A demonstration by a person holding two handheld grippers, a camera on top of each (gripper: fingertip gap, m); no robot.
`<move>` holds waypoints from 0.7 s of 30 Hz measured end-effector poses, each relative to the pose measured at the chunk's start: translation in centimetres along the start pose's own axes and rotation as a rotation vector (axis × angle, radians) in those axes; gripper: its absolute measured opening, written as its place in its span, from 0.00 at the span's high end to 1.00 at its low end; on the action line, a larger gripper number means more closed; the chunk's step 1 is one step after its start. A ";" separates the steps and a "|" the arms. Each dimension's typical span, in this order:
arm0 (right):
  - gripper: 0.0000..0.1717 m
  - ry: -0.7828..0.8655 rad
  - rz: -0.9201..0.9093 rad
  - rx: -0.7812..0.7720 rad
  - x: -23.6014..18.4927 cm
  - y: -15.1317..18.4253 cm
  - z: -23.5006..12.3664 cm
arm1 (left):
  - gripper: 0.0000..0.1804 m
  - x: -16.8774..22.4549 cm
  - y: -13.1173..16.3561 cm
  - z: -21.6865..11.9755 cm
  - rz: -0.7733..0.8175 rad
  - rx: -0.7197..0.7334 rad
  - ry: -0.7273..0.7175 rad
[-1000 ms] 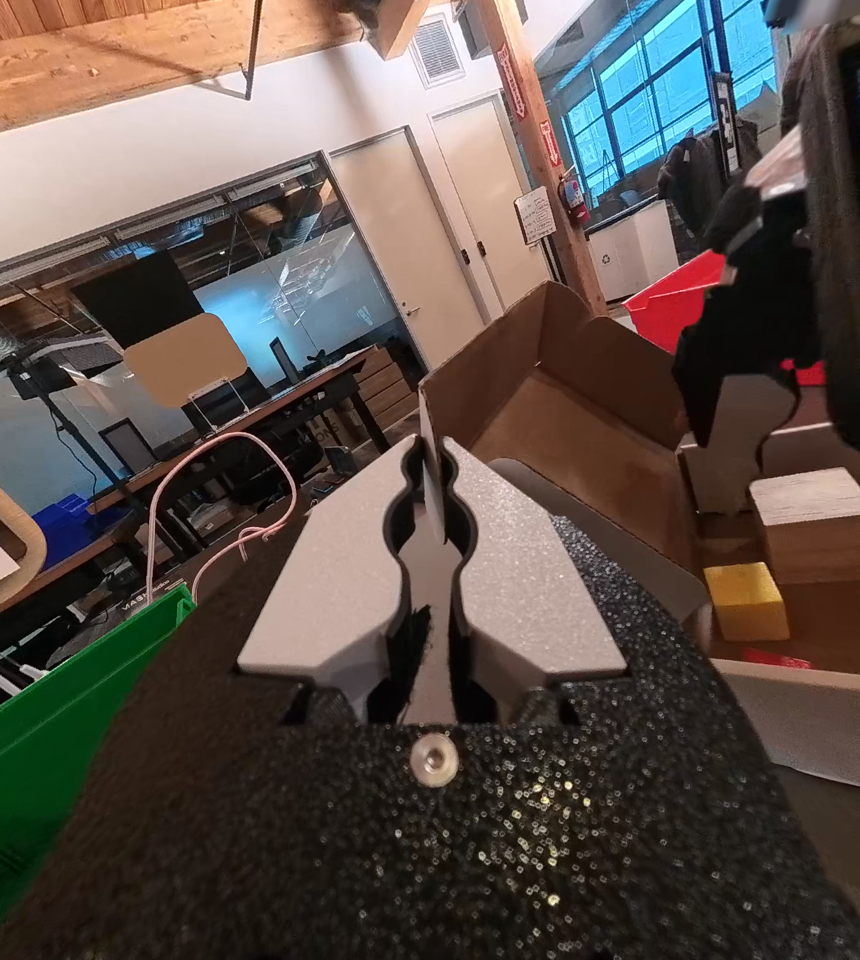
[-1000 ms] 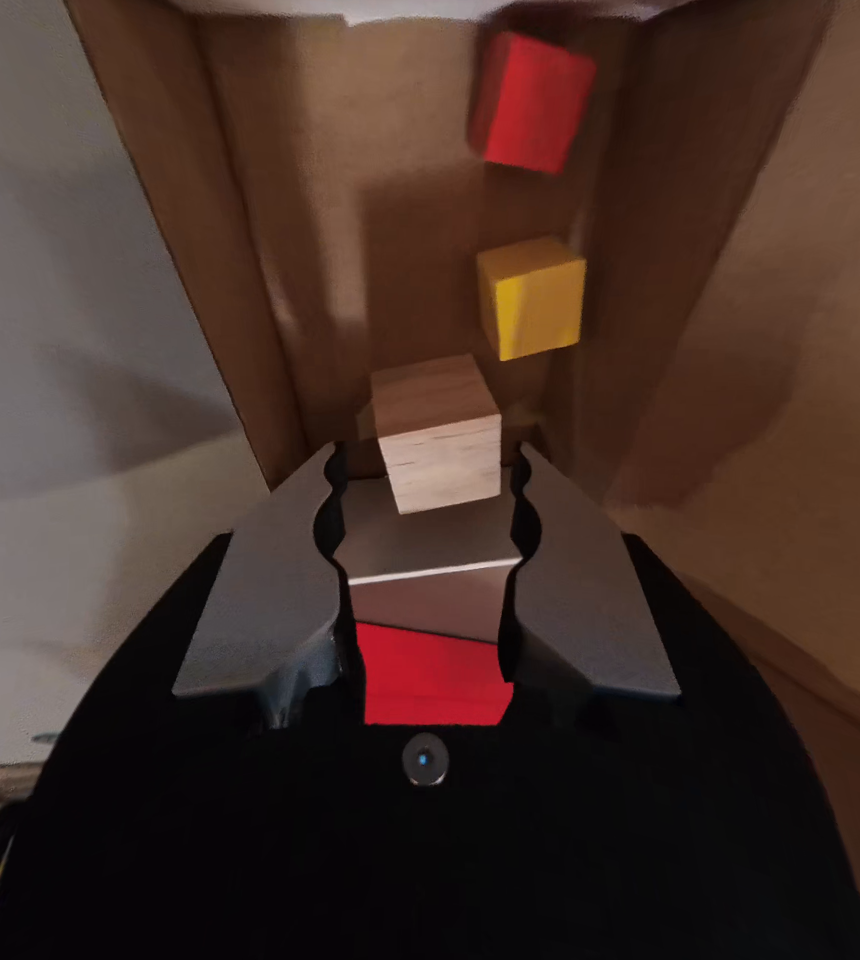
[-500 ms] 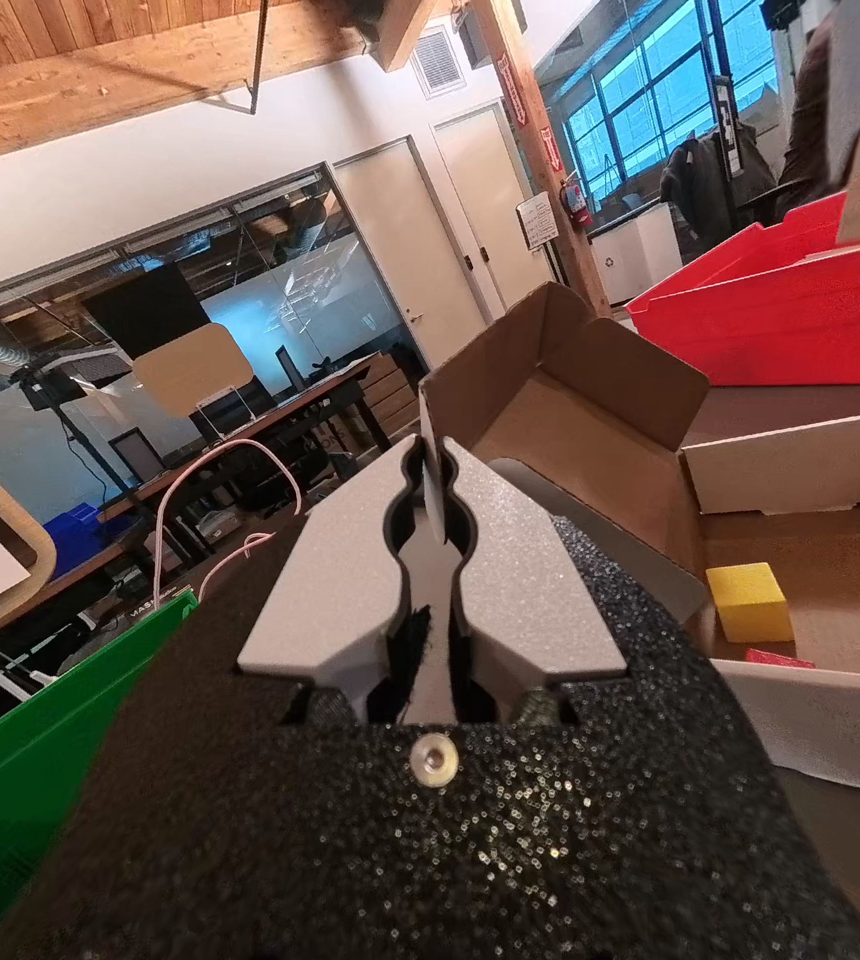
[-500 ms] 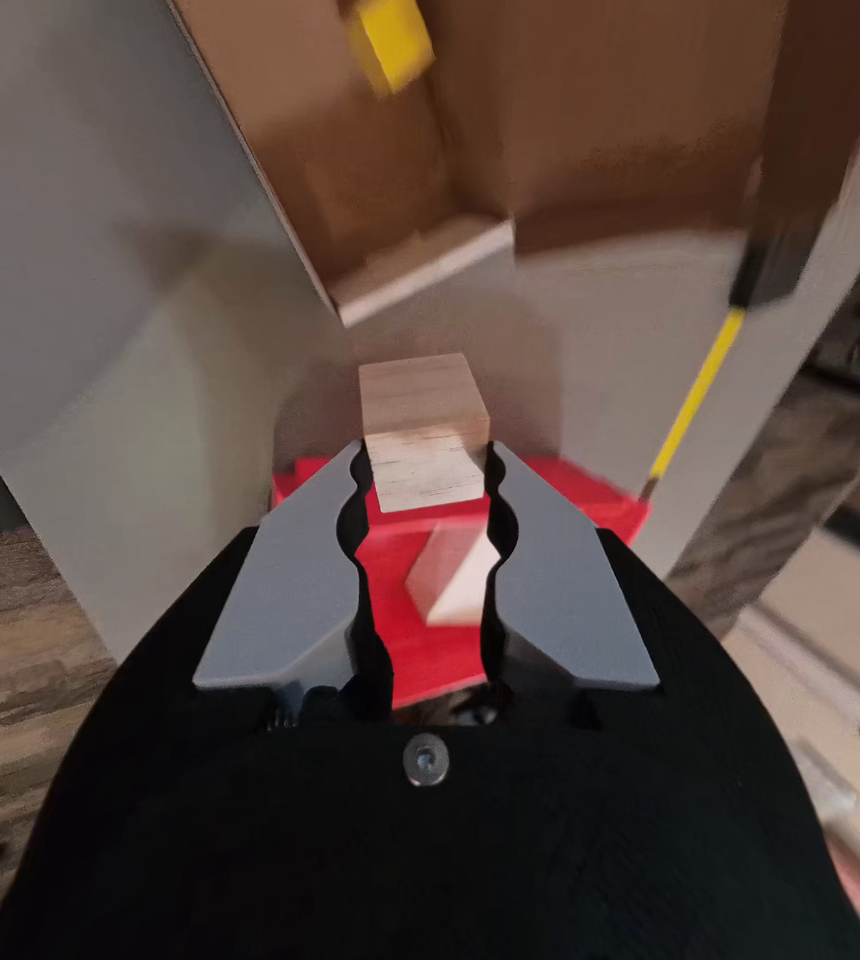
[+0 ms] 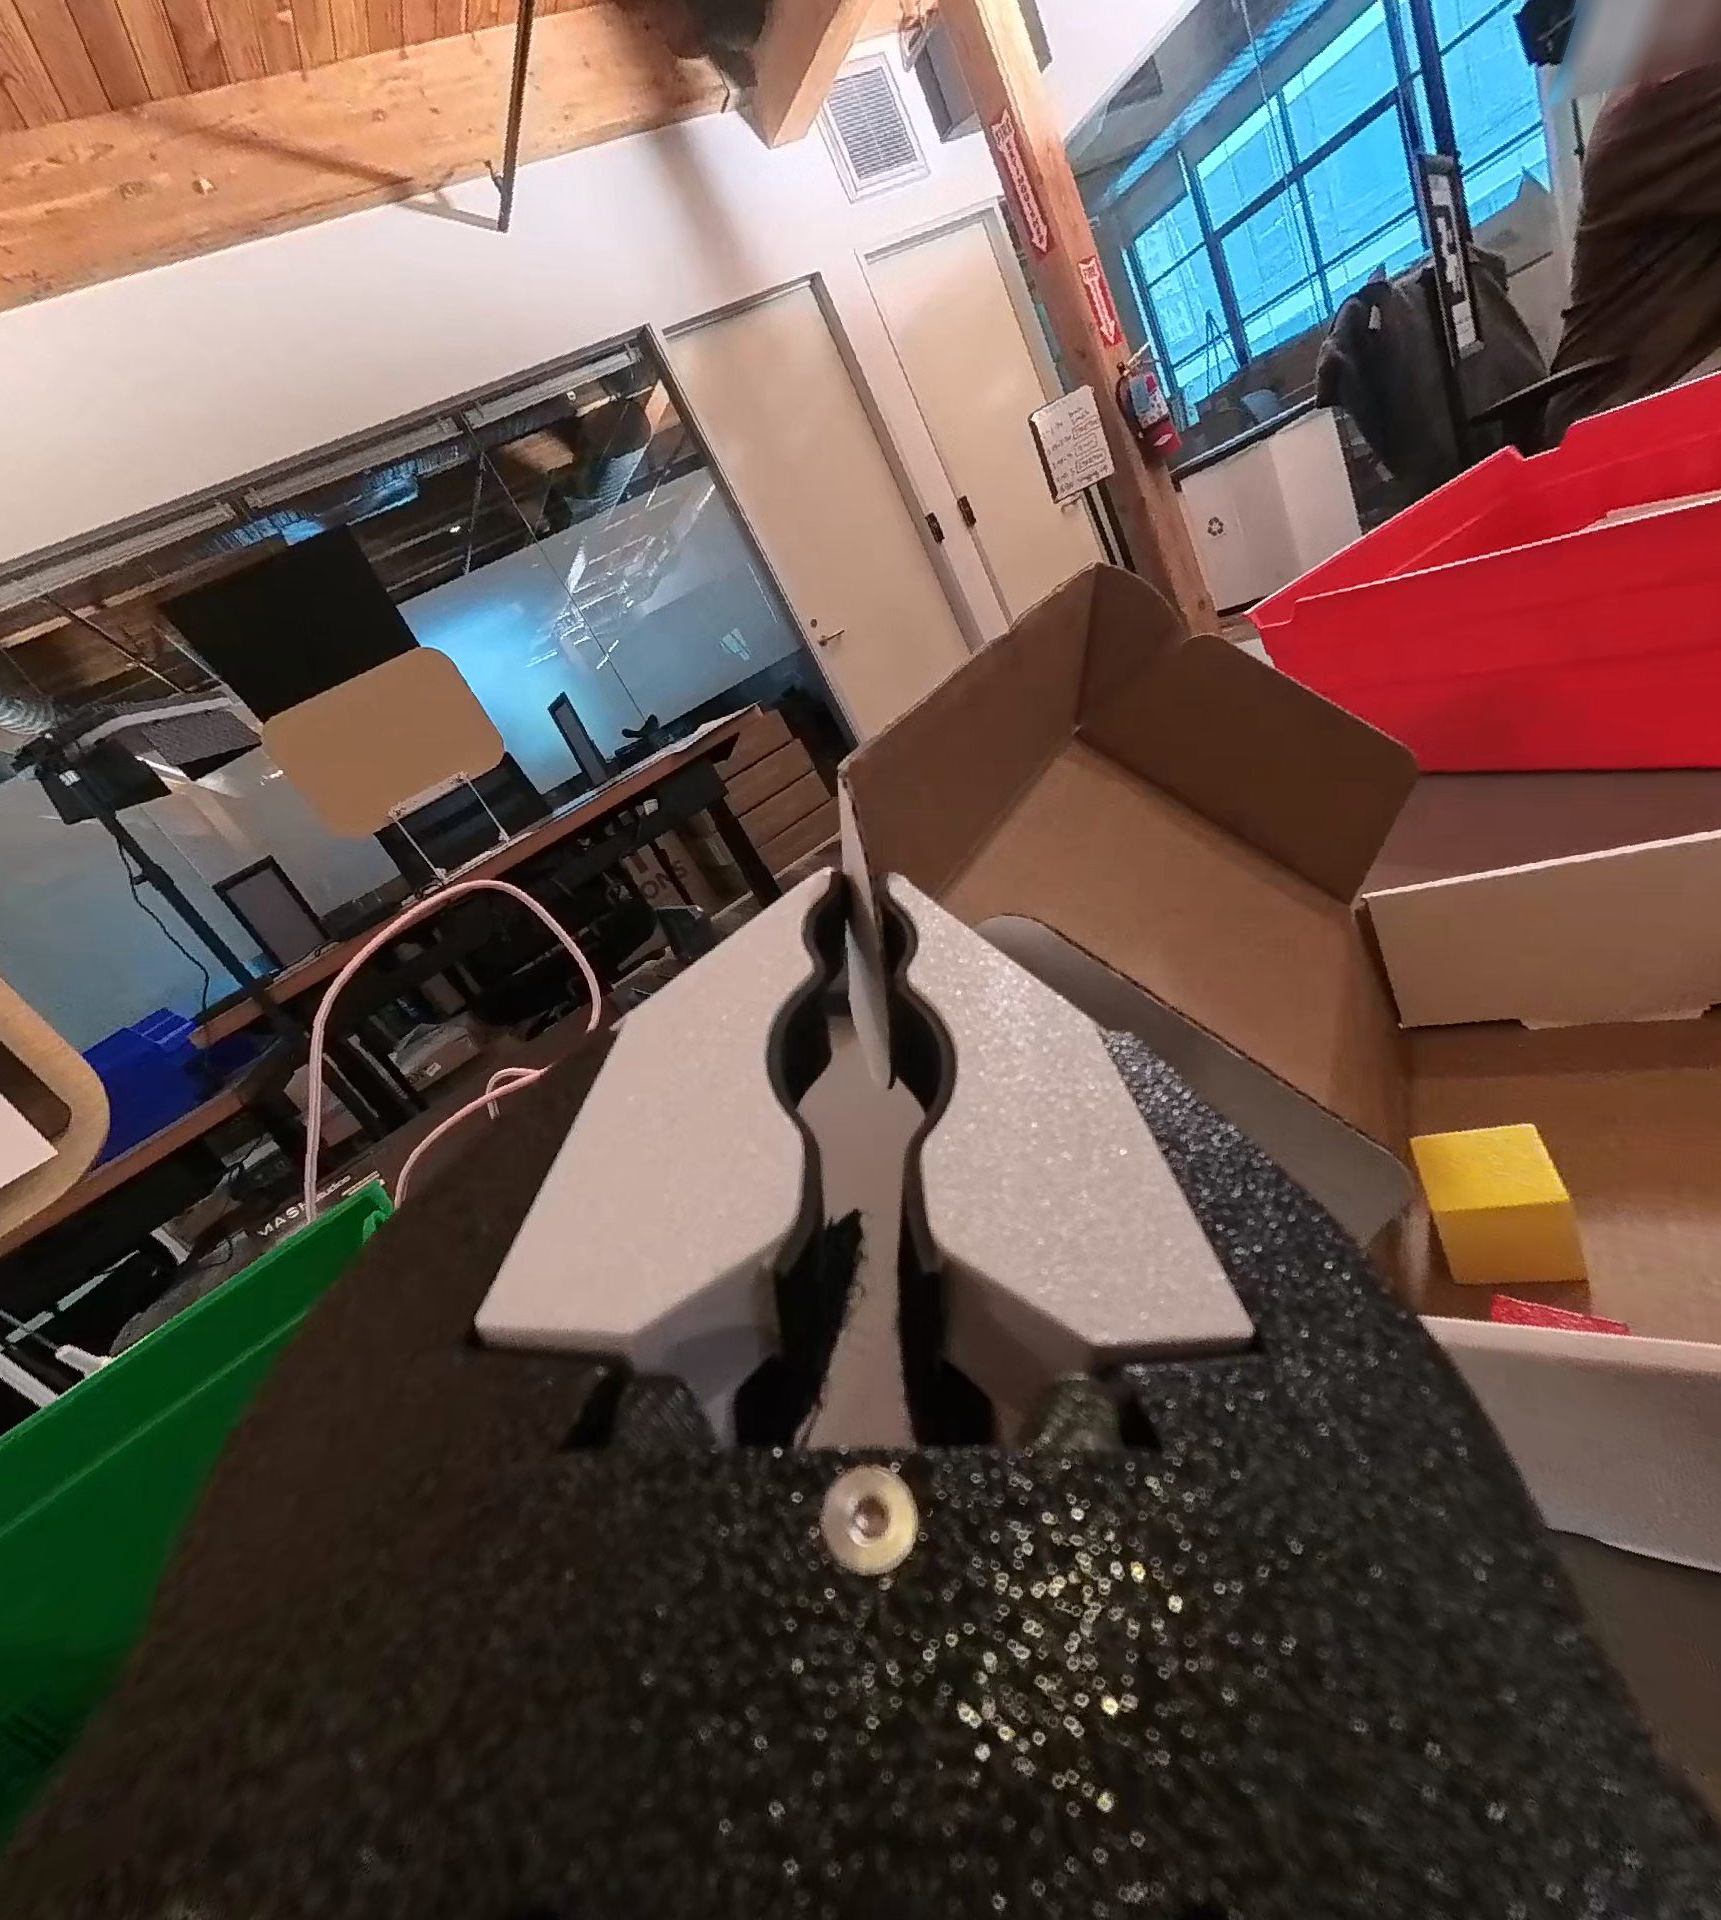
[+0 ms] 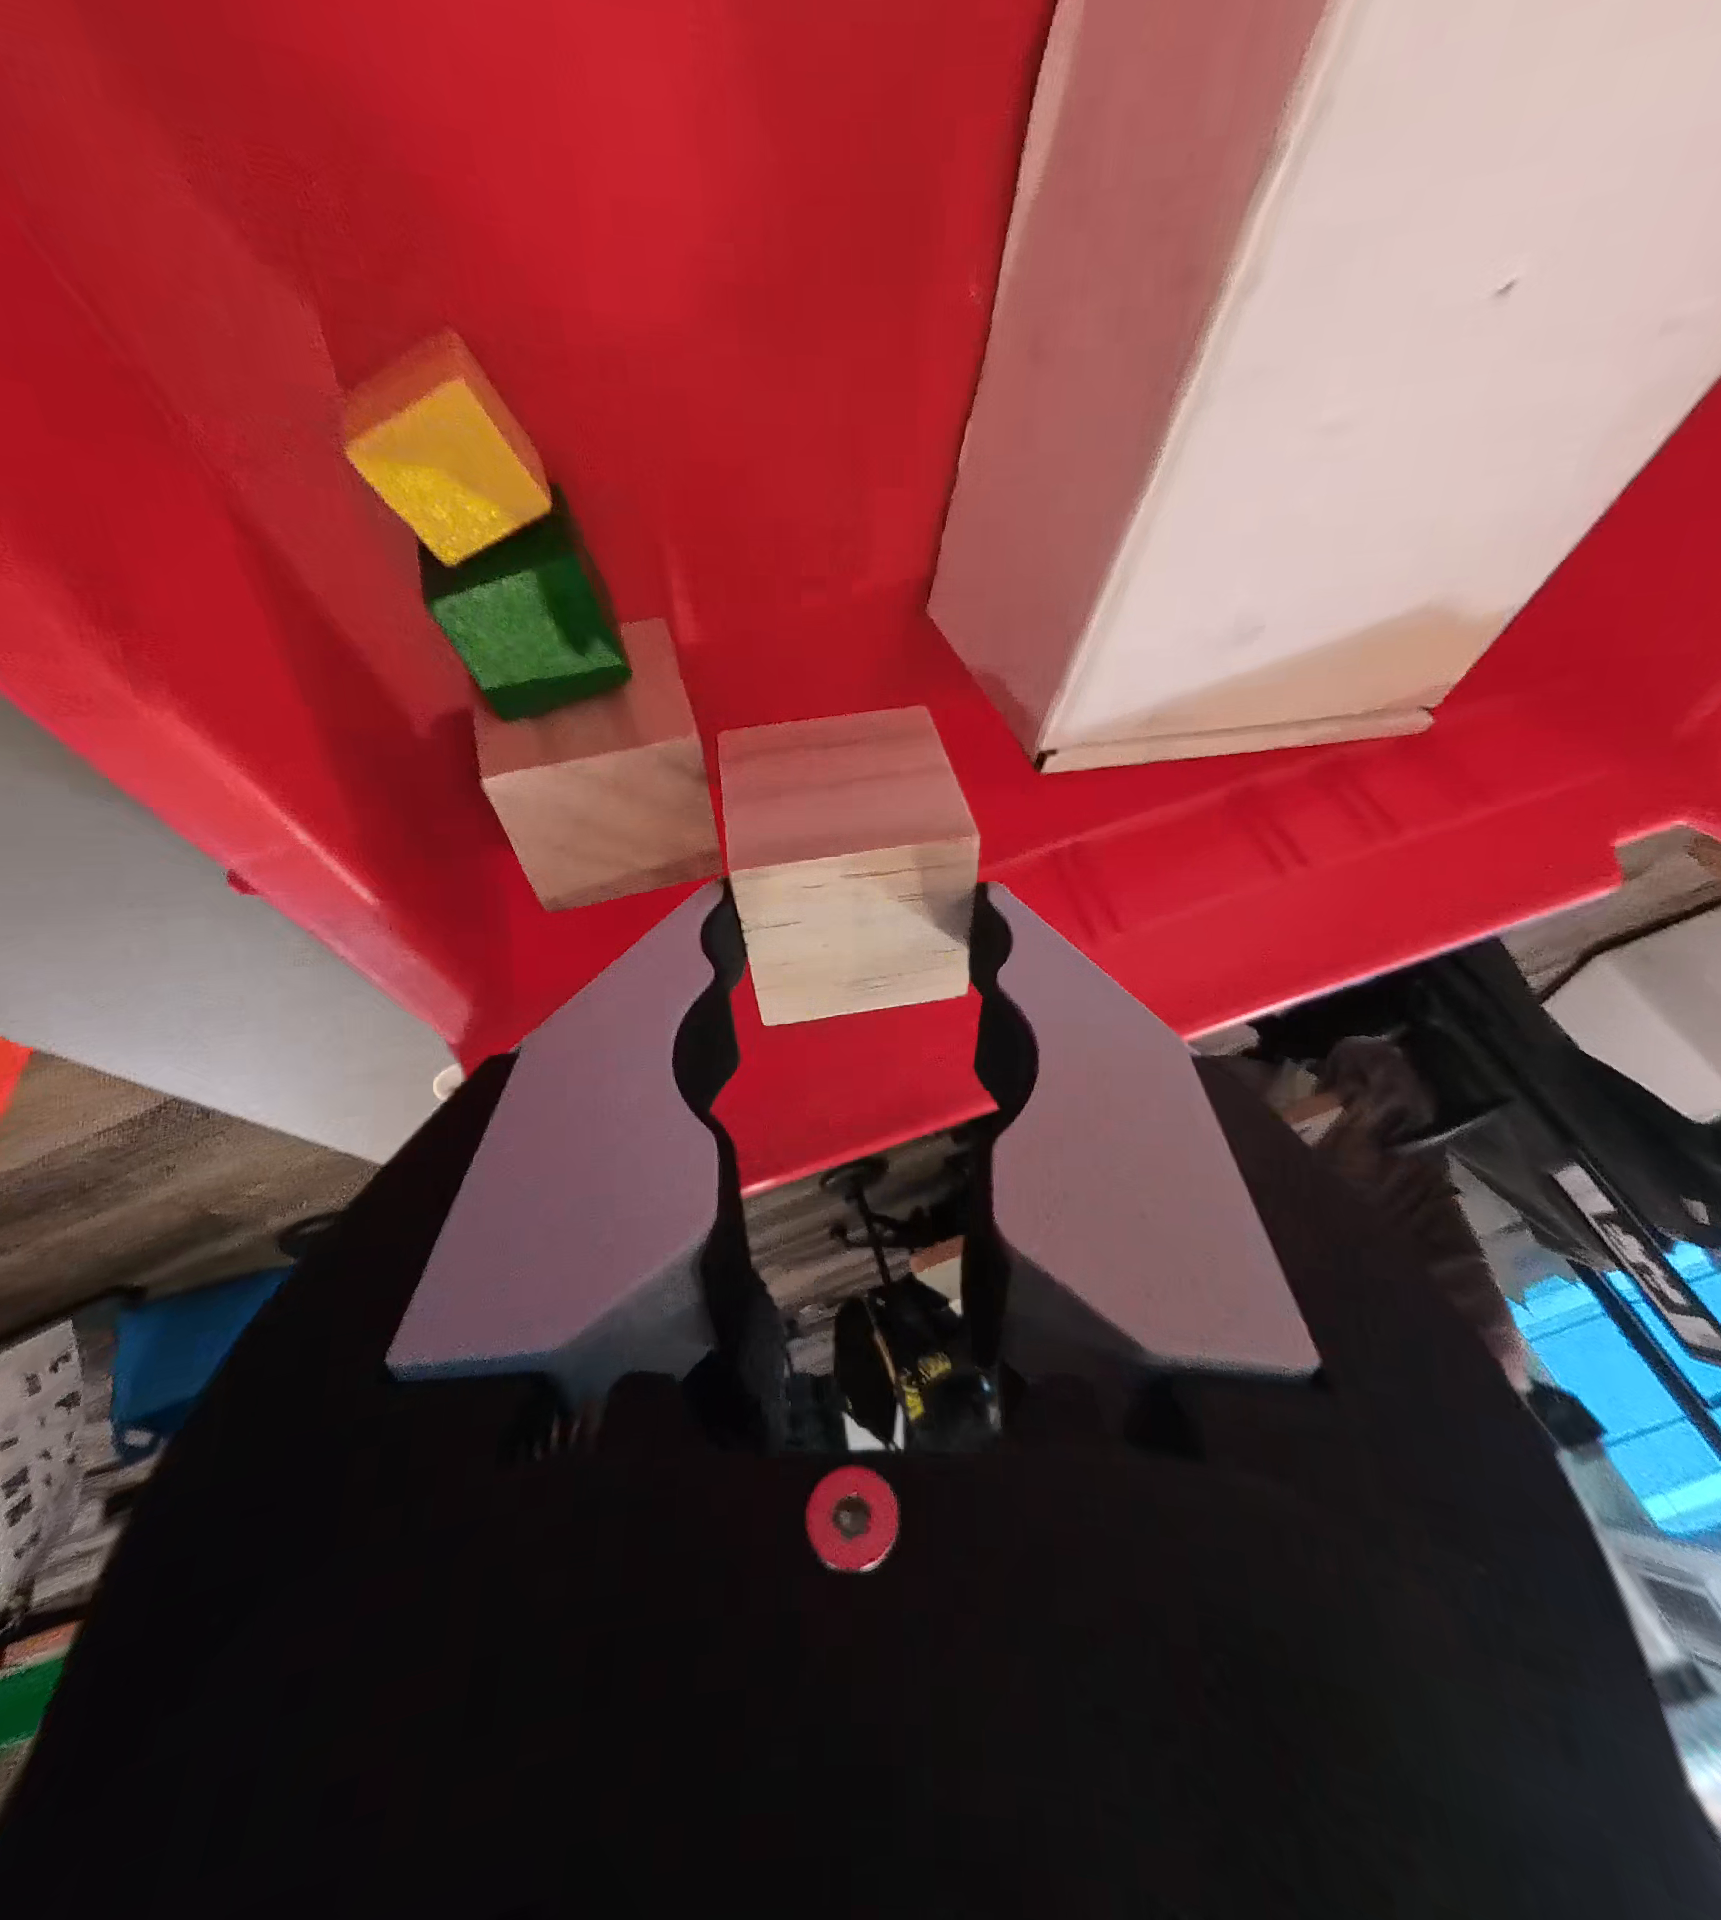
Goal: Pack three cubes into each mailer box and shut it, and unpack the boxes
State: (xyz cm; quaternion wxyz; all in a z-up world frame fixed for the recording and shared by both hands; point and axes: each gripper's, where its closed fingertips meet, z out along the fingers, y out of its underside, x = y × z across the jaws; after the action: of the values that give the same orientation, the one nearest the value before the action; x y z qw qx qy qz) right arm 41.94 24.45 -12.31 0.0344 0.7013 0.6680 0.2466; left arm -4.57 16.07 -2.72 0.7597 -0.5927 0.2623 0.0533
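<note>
Your right gripper (image 6: 854, 914) clamps a plain wooden cube (image 6: 851, 894) over the red bin (image 6: 627, 208), beside another wooden cube (image 6: 596, 810); a second ago it sat in the mailer box (image 5: 1614, 1122). Your left gripper (image 5: 864, 914) pinches the lid flap (image 5: 861, 914), unchanged.

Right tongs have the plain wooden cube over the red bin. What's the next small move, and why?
Probably lower it and open the right tongs: the wooden cube already hangs over the red bin, beside three unpacked cubes. The left tongs hold the box flap open.
</note>
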 end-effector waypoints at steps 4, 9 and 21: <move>0.75 0.028 -0.033 0.006 0.8 0.0 1.6 | 0.99 0.0 0.0 0.0 -0.001 0.001 0.001; 0.75 -0.061 -0.043 -0.006 -0.3 -0.2 3.0 | 0.99 0.0 0.0 0.0 0.001 0.002 0.000; 0.66 -0.196 0.191 -0.008 -0.8 -0.7 -1.2 | 0.99 0.1 -0.1 -0.1 0.000 0.008 0.002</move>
State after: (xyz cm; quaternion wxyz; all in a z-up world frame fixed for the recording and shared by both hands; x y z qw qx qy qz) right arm 40.86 23.46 -11.79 0.0784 0.7821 0.5909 0.1818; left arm -4.48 15.96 -2.66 0.7618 -0.5896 0.2632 0.0518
